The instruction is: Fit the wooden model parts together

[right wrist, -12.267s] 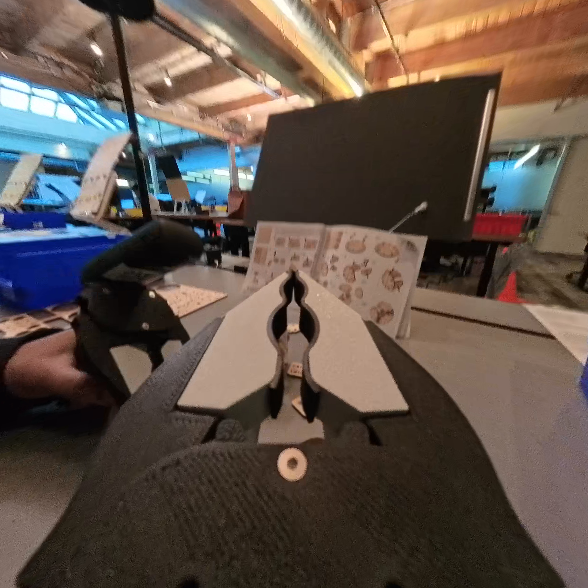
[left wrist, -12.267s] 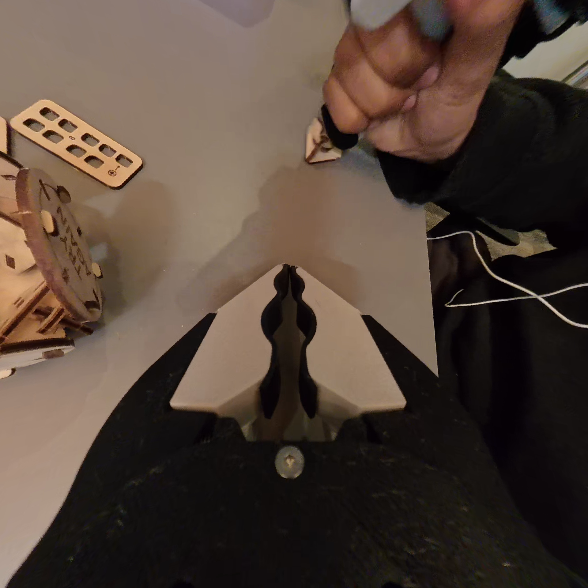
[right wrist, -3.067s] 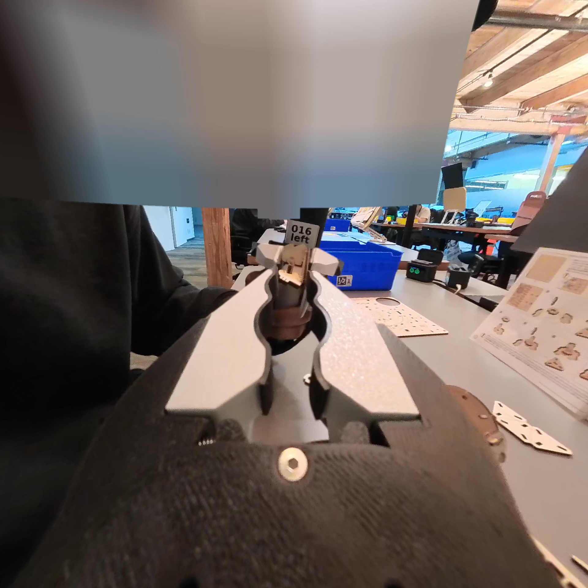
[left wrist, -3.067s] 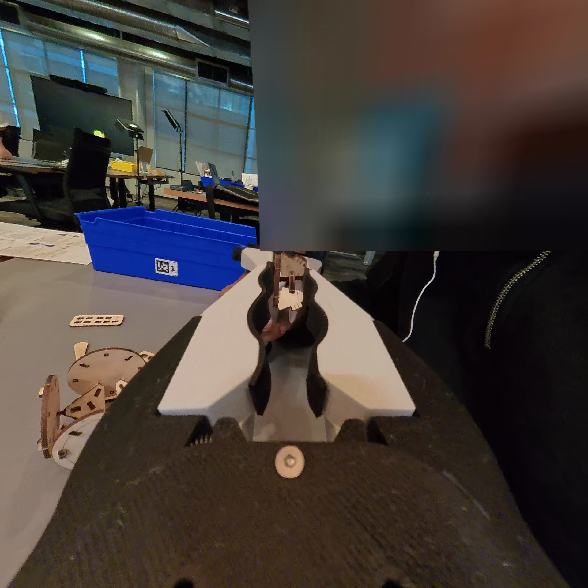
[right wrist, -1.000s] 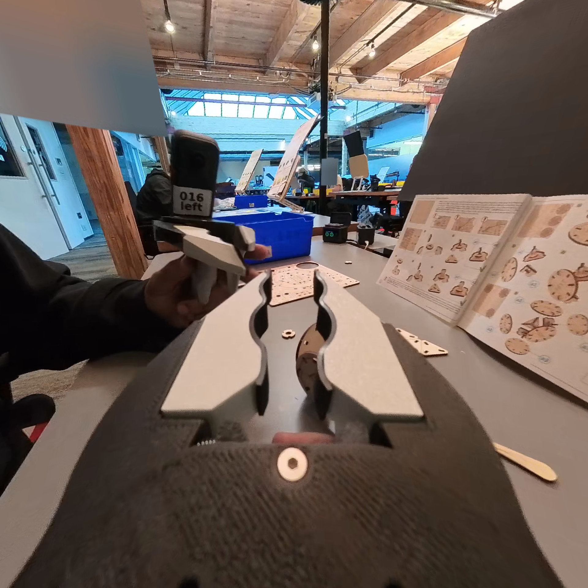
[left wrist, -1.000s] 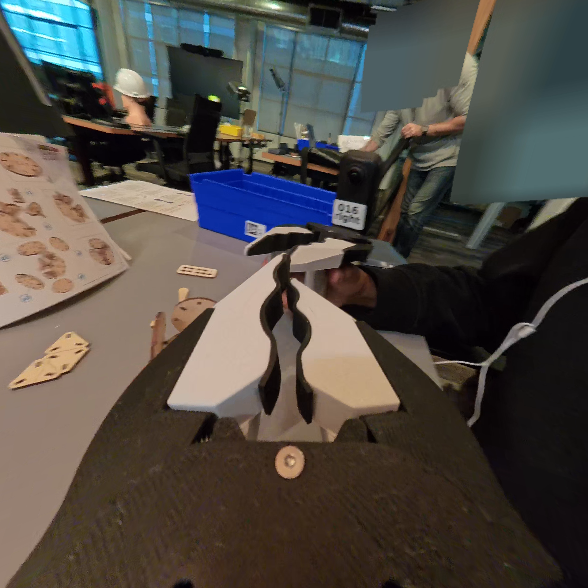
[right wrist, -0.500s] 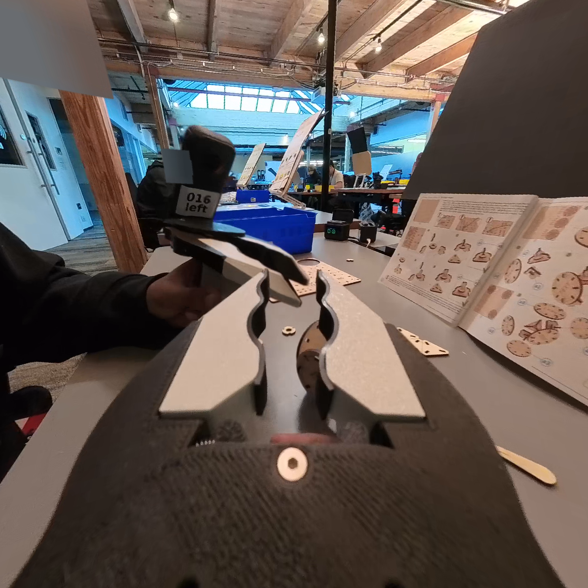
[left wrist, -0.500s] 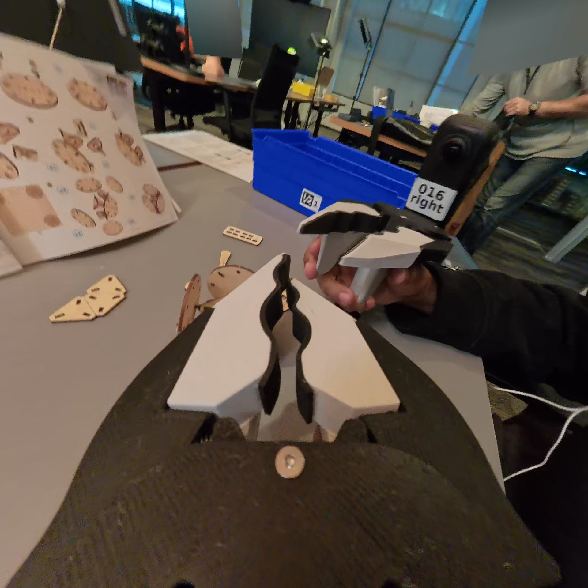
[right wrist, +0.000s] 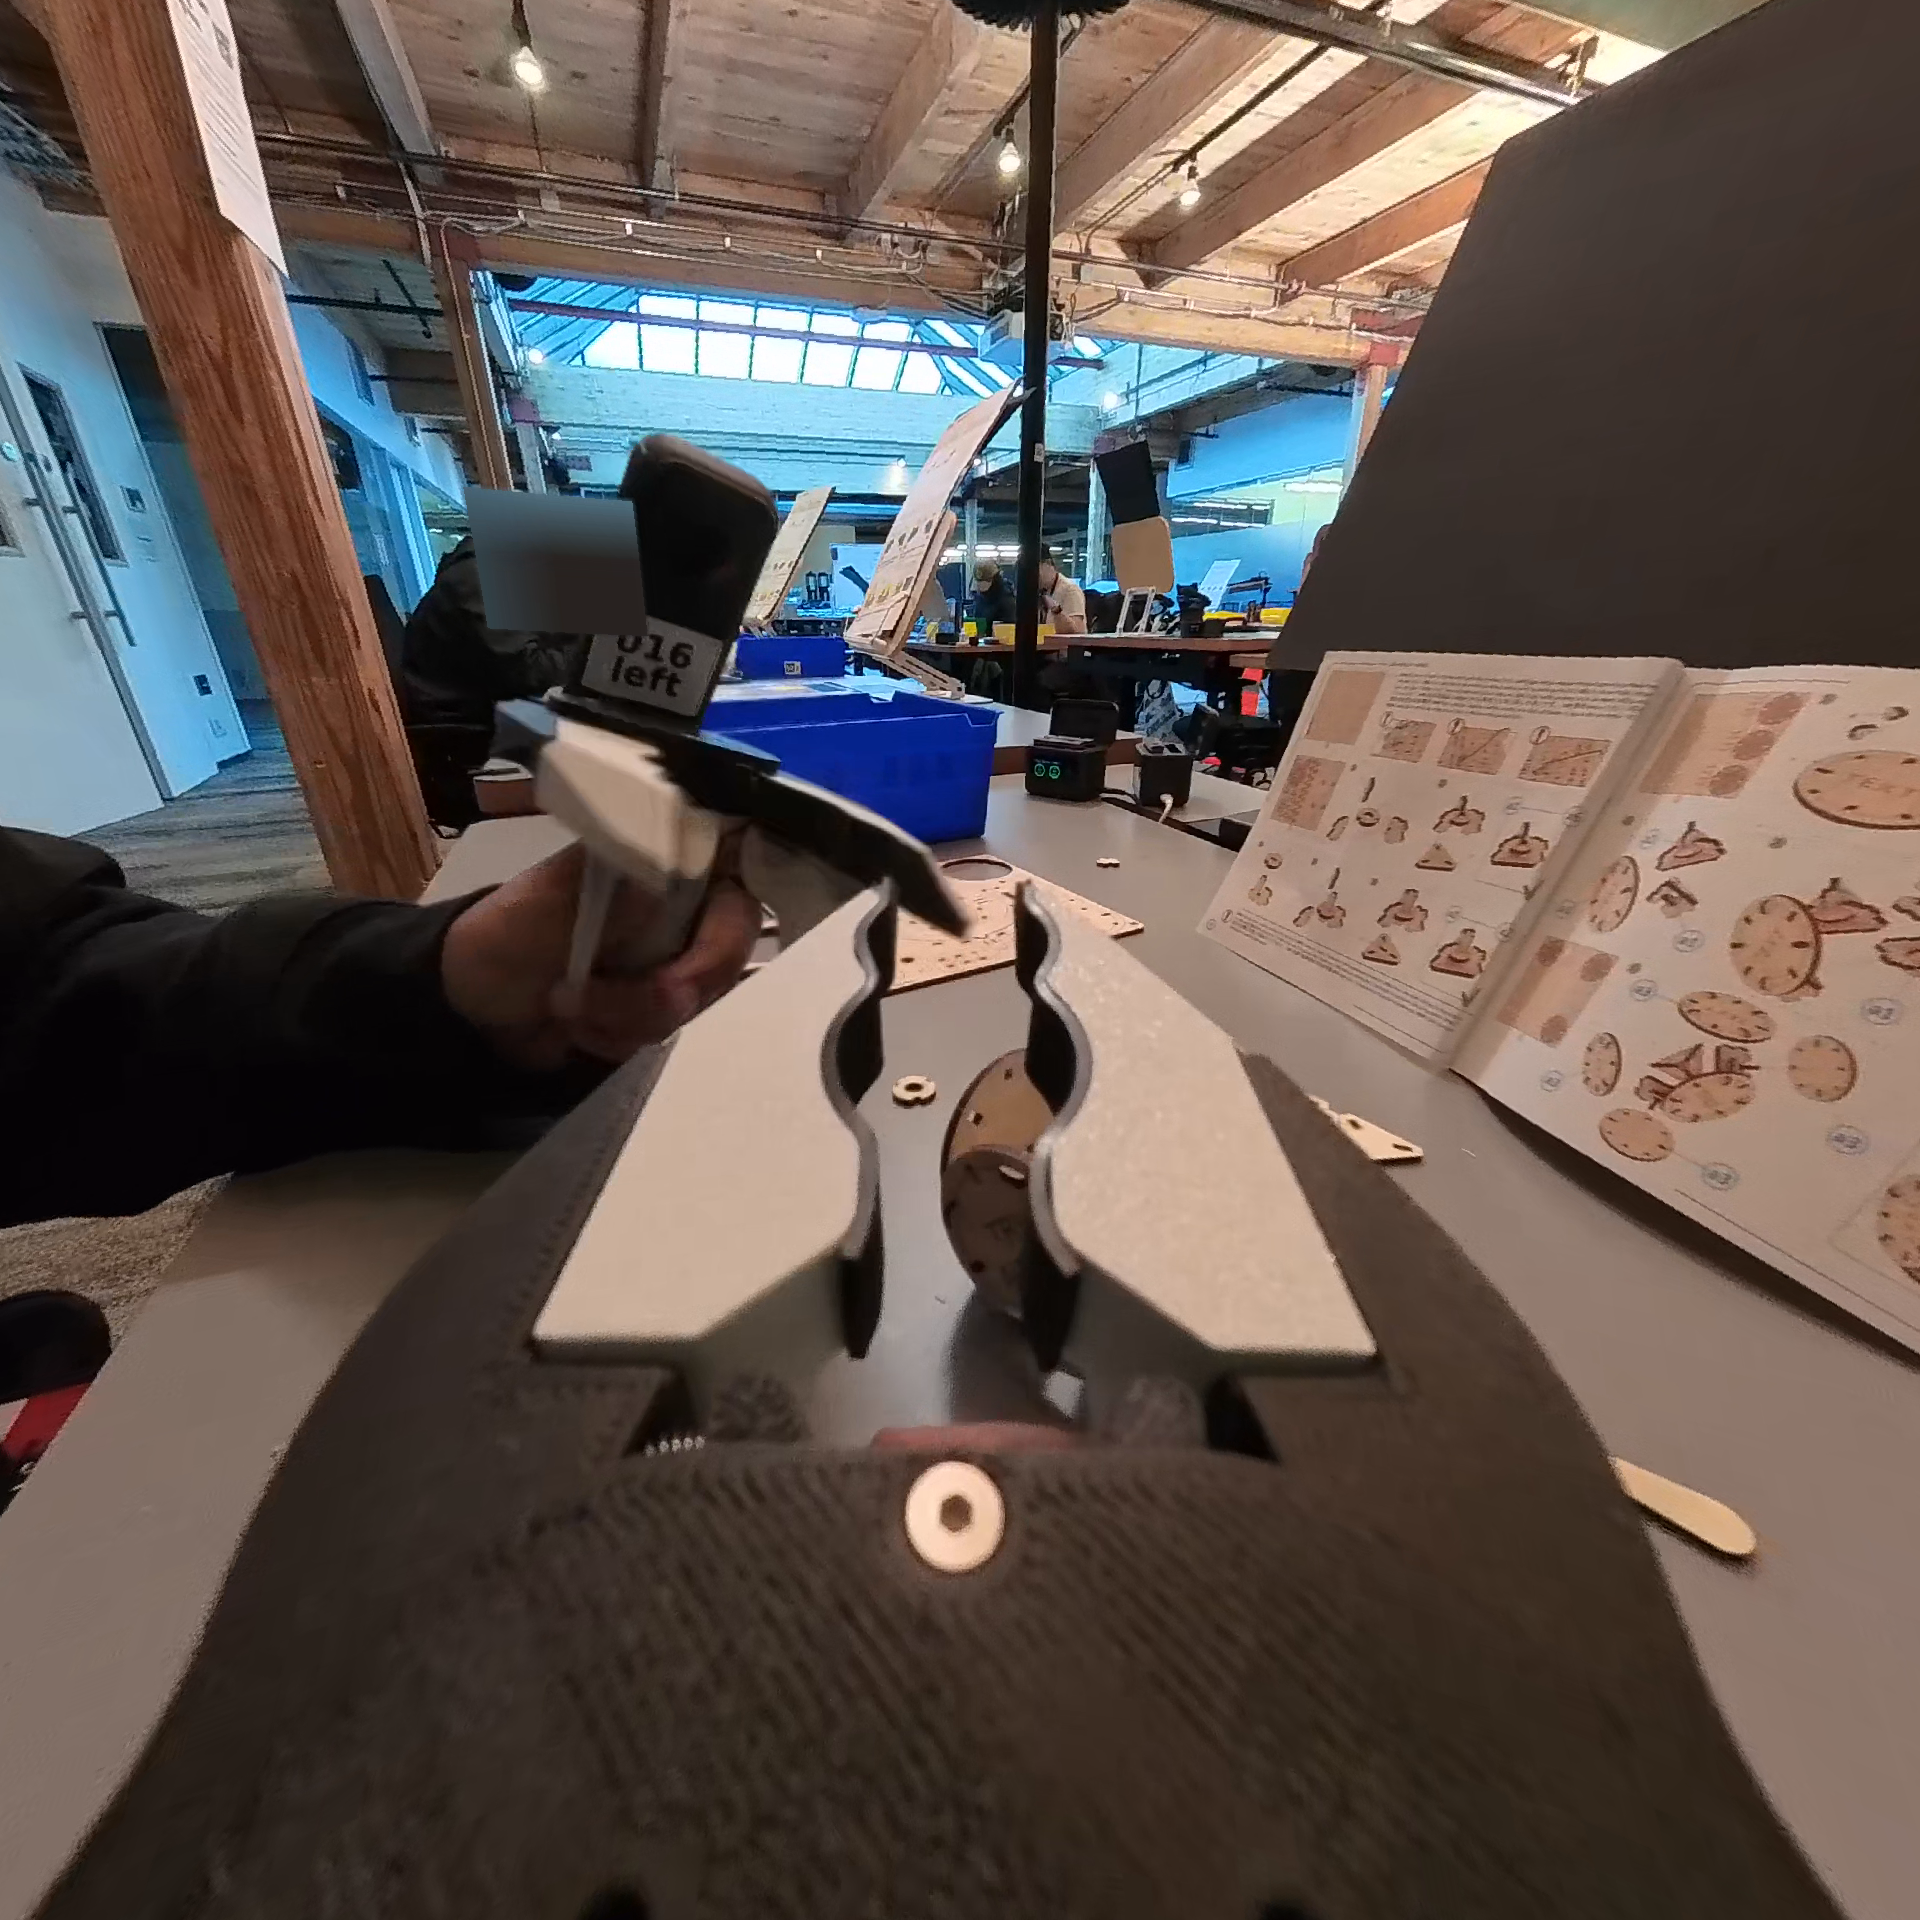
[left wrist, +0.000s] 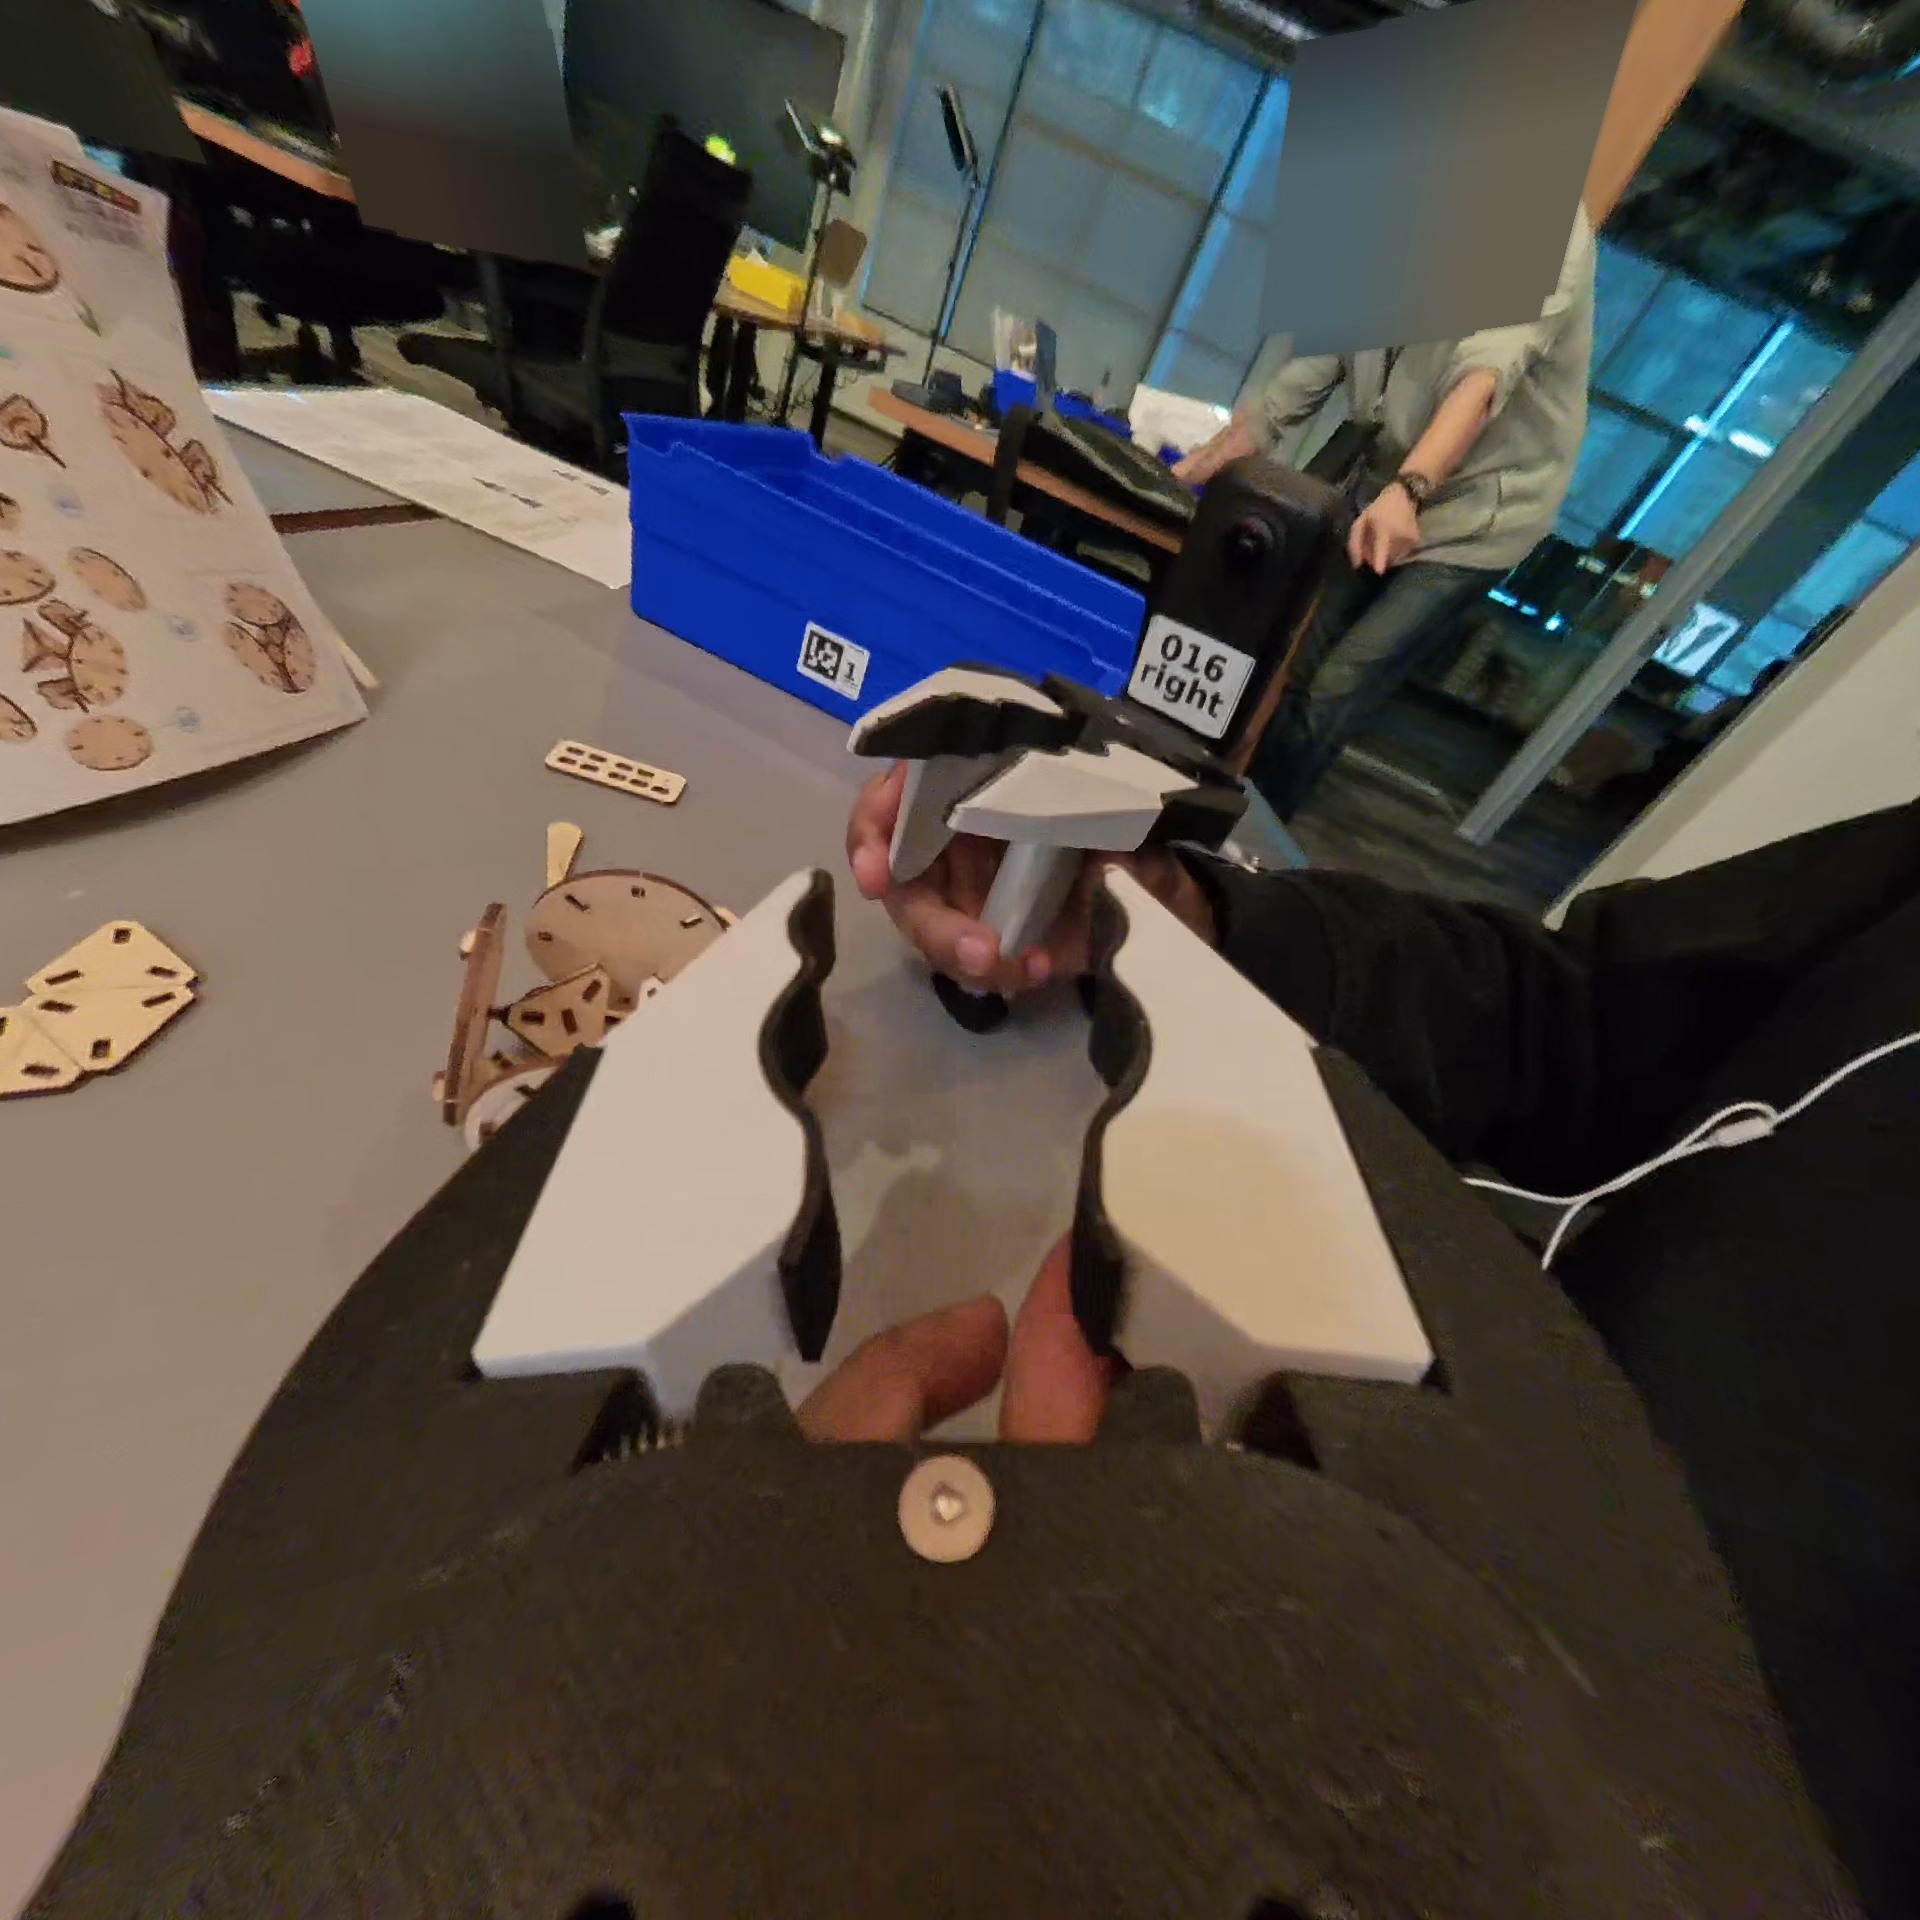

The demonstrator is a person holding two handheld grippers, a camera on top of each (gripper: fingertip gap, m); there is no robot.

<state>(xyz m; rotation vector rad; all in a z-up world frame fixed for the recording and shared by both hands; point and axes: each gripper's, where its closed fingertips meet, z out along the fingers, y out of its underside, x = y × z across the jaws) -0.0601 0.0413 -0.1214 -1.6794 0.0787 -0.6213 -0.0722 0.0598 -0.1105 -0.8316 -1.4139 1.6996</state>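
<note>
A: Plywood disc assembly [right wrist: 997, 1164] location?
B: On the grey surface [left wrist: 312, 1143], seen between the right gripper [right wrist: 951, 914] jaws; those jaws are parted and bare.
A: Left gripper [left wrist: 961, 904] status?
B: Jaws spread wide, holding nothing, near the loose wooden parts [left wrist: 582, 966].

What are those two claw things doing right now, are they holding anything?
Left gripper: open, nothing between its fingers.
Right gripper: open, holding nothing; a wooden disc assembly lies on the table beyond it.

Right tongs [right wrist: 951, 914] parted, bare, over wooden disc assembly [right wrist: 992, 1164]; left tongs [right wrist: 935, 904] alongside.
</note>
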